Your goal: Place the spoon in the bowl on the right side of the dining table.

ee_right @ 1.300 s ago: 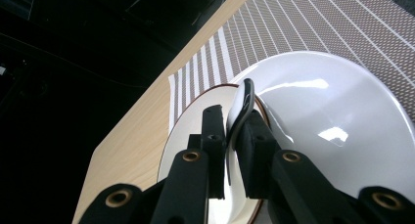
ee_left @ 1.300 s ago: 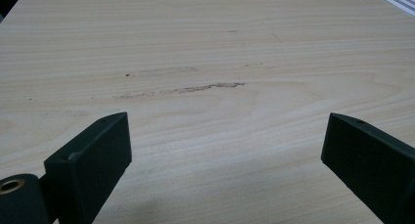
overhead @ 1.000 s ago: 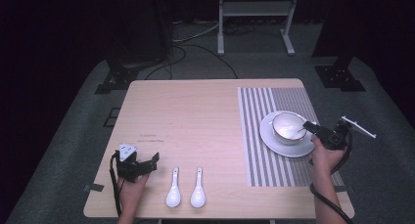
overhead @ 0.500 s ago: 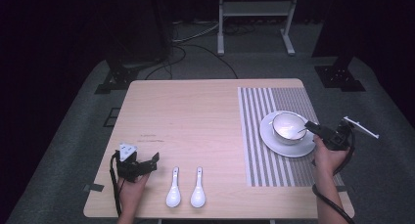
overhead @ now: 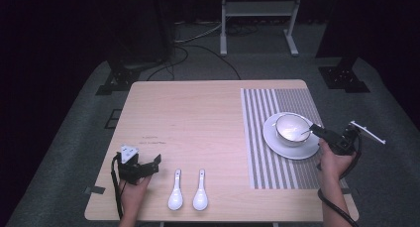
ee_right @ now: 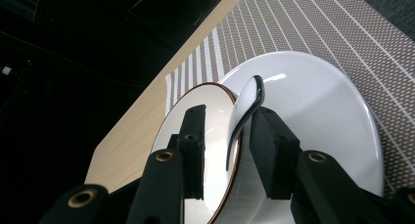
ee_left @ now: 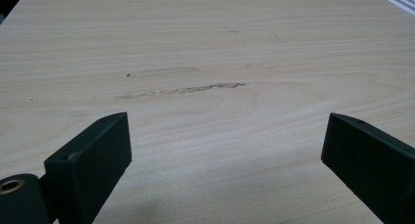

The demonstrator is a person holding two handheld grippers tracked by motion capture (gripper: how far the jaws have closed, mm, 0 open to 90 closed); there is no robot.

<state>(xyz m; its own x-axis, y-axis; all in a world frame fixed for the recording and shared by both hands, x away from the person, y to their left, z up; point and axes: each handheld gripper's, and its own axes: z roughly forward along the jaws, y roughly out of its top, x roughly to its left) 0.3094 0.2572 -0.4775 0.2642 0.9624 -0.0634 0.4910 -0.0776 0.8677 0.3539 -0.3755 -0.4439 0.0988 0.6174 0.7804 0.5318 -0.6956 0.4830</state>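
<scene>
Striped mat: bowl with spoon handle between right gripper's parted jaws.

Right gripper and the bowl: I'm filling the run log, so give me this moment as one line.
right gripper: open, astride spoon in bowl | bowl on plate | left gripper: open over table

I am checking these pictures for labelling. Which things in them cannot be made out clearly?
- Right tool: in the right gripper view its jaws flank the spoon handle; contact cannot be told.
- Spoon's head: hidden inside the bowl.
- Bowl's contents: too small in the high view.
- Left tool: jaws cut off by the bottom edge.
</scene>
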